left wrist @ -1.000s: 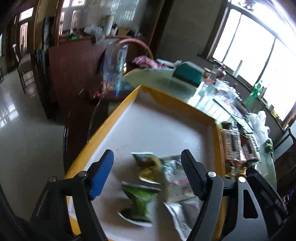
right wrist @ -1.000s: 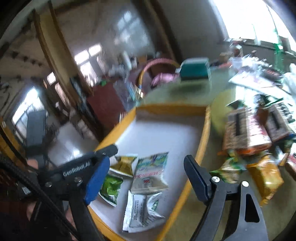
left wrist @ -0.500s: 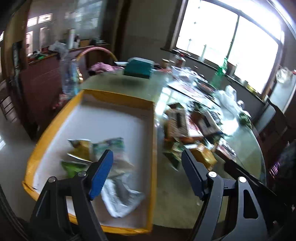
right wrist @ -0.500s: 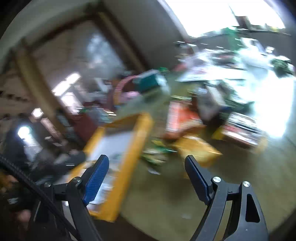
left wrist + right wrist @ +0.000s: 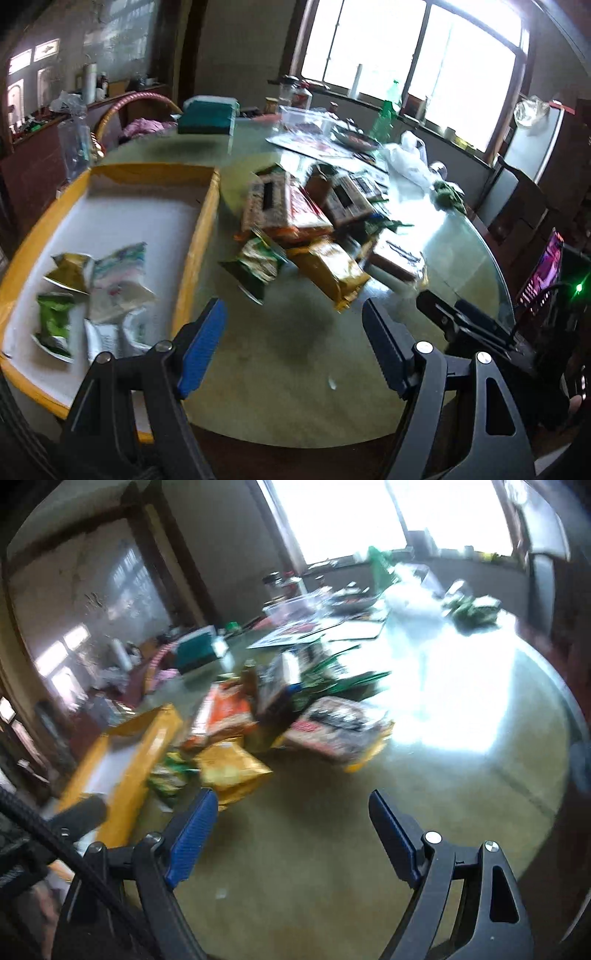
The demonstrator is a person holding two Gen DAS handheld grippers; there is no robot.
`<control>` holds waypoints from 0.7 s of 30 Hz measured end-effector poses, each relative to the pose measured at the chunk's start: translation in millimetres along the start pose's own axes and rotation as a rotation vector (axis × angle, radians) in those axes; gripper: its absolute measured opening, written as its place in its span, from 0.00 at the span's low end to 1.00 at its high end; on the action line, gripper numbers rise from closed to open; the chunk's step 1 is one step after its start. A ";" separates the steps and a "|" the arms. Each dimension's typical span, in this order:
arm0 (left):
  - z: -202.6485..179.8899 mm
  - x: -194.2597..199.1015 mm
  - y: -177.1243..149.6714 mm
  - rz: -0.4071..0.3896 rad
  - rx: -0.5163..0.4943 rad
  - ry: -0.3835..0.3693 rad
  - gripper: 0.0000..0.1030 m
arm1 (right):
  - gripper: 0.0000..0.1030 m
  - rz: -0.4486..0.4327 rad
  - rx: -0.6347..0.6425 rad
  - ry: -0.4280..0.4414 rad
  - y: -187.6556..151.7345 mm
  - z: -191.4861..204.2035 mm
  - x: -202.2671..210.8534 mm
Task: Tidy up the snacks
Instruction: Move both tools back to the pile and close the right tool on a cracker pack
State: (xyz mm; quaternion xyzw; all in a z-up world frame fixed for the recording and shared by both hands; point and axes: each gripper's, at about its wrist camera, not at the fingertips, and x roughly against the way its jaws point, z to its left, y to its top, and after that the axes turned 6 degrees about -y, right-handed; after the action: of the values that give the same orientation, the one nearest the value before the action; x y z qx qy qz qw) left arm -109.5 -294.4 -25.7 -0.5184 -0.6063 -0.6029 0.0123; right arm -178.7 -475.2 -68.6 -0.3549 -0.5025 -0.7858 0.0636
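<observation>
Both grippers [image 5: 293, 325] [image 5: 288, 812] wide open — empty, above round glass table [image 5: 295, 387], yellow-rimmed tray [image 5: 199, 236] left, bright windows [image 5: 406, 48] behind

One yellow-rimmed tray [image 5: 207, 206] sits on the desk [image 5: 295, 354], holding four snack packets: one green [image 5: 55, 321], one olive-gold [image 5: 72, 267] and two pale ones [image 5: 118, 273]. A blurred loose pile [image 5: 306, 229] beside it has at least six packets. One green bottle [image 5: 384, 114] stands behind.

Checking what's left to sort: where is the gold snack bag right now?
In the left wrist view the gold snack bag lies on the table, right of the yellow tray, beside a green packet.
</observation>
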 end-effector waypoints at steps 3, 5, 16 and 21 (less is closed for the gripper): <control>-3.6 -6.3 -6.6 -0.036 -0.003 0.014 0.74 | 0.82 -0.033 0.022 -0.059 -0.5 -3.9 -0.3; -2.8 -13.4 -7.8 -0.059 0.010 0.018 0.74 | 0.82 -0.035 0.030 -0.056 0.6 -7.1 -0.8; 3.9 -62.8 -10.5 0.062 0.032 0.089 0.74 | 0.82 0.037 0.096 -0.024 8.0 -7.7 -18.3; 0.7 -68.4 -8.3 0.114 0.019 0.114 0.74 | 0.82 0.061 0.109 -0.044 15.3 -7.2 -26.5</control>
State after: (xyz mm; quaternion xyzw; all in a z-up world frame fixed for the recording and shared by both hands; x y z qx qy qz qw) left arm -82.8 -333.7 -75.6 -0.5166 -0.5799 -0.6241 0.0862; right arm -155.7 -495.5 -75.4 -0.3832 -0.5347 -0.7470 0.0955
